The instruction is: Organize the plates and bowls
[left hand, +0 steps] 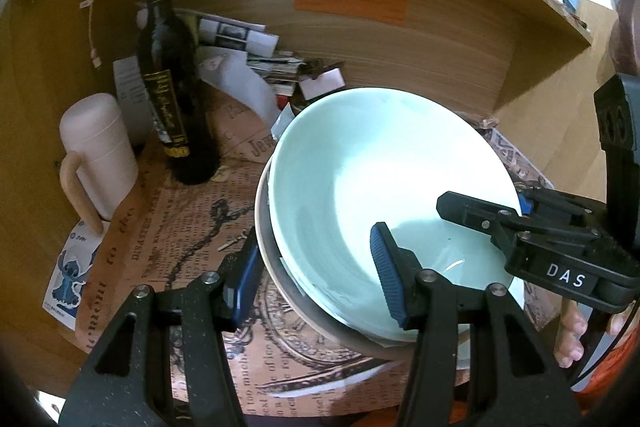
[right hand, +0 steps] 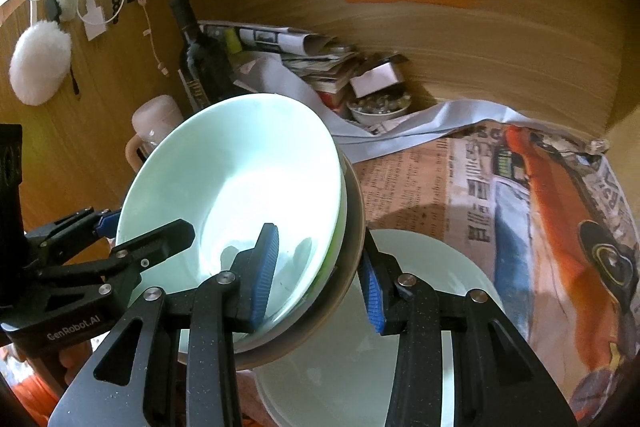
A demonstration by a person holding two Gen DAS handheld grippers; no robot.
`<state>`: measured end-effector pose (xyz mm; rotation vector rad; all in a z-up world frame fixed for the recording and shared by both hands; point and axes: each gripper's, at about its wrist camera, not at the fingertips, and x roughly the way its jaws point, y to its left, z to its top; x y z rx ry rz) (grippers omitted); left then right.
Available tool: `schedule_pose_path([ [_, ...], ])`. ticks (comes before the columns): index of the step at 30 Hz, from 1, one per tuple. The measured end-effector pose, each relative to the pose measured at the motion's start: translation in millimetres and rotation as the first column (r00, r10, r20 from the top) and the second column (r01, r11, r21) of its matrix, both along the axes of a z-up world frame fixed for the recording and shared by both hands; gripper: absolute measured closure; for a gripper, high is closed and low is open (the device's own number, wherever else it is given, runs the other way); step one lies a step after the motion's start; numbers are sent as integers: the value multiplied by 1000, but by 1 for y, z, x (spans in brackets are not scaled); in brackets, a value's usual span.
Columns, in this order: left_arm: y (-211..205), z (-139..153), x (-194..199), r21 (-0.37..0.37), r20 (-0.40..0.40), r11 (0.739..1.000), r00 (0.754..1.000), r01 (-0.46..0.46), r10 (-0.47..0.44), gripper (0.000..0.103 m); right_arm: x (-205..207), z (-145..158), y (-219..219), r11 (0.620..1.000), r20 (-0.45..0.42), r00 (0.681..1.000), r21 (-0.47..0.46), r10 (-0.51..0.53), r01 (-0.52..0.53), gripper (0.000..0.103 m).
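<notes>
A stack of bowls is held tilted above the table: a pale mint bowl point(left hand: 360, 179) nested in a beige-grey bowl point(left hand: 276, 267). My left gripper point(left hand: 316, 275) is shut on the stack's left rim, one finger inside, one outside. My right gripper point(right hand: 320, 279) is shut on the opposite rim of the mint bowl point(right hand: 240, 179) and beige bowl point(right hand: 352, 235). It also shows in the left wrist view point(left hand: 480, 215). A pale plate point(right hand: 432, 287) lies on the table under the stack.
A dark wine bottle point(left hand: 172, 87) and a pink lidded mug point(left hand: 96, 155) stand at the left. Papers point(left hand: 256, 67) and a small dish of bits point(right hand: 378, 107) lie at the back wall. Newspaper point(right hand: 520, 195) covers the table. A shelf runs overhead.
</notes>
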<state>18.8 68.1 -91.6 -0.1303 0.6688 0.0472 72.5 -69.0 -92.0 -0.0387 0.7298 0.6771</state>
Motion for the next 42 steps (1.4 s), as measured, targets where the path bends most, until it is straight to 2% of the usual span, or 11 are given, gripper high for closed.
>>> schedule_pose_path([
  [11, -32, 7, 2, 7, 6, 998, 998, 70, -70, 50, -8, 7, -34, 998, 19, 998, 13, -60, 60, 68],
  [26, -63, 3, 5, 9, -16, 991, 990, 137, -137, 50, -14, -2, -73, 992, -11, 992, 11, -122, 122, 68],
  [42, -72, -21, 13, -19, -91, 988, 983, 156, -157, 50, -12, -28, -86, 990, -91, 986, 1, -143, 144, 68],
])
